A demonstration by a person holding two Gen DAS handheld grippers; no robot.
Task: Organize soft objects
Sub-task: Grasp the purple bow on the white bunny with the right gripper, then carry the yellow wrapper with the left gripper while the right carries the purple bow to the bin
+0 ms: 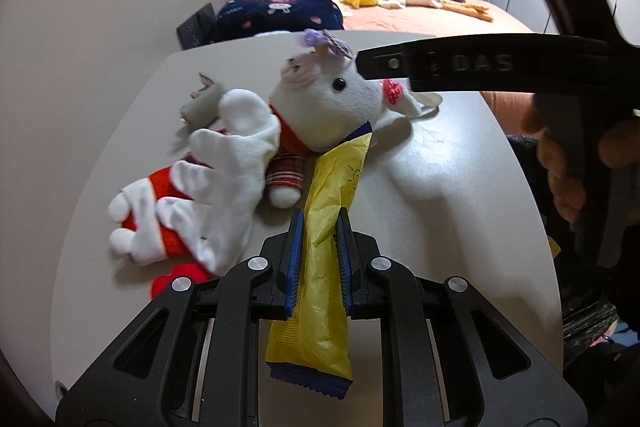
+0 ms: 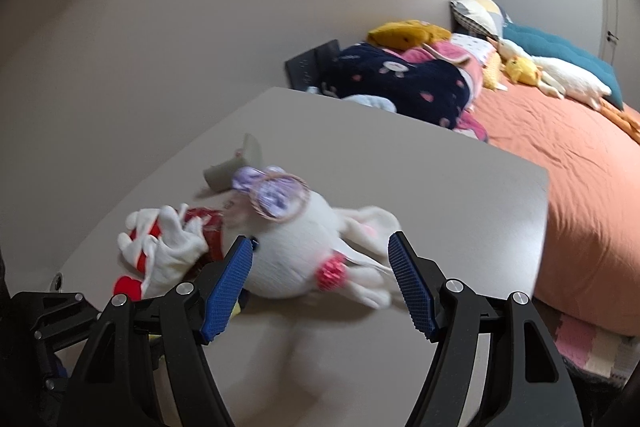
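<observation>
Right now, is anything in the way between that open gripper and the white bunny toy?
Nothing visible. The right gripper is open just above the white bunny toy, whose head lies between its fingers. The left gripper holds a yellow packet.

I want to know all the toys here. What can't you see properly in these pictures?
- Yellow packet, left wrist view: its print is too small to read; its far tip goes under the white plush bunny.
- Red and white toy, left wrist view: mostly covered by the white glove.
- Bunny's body, right wrist view: blurred, partly behind the right gripper fingers.
- Grey thing behind the bunny, right wrist view: blurred.
</observation>
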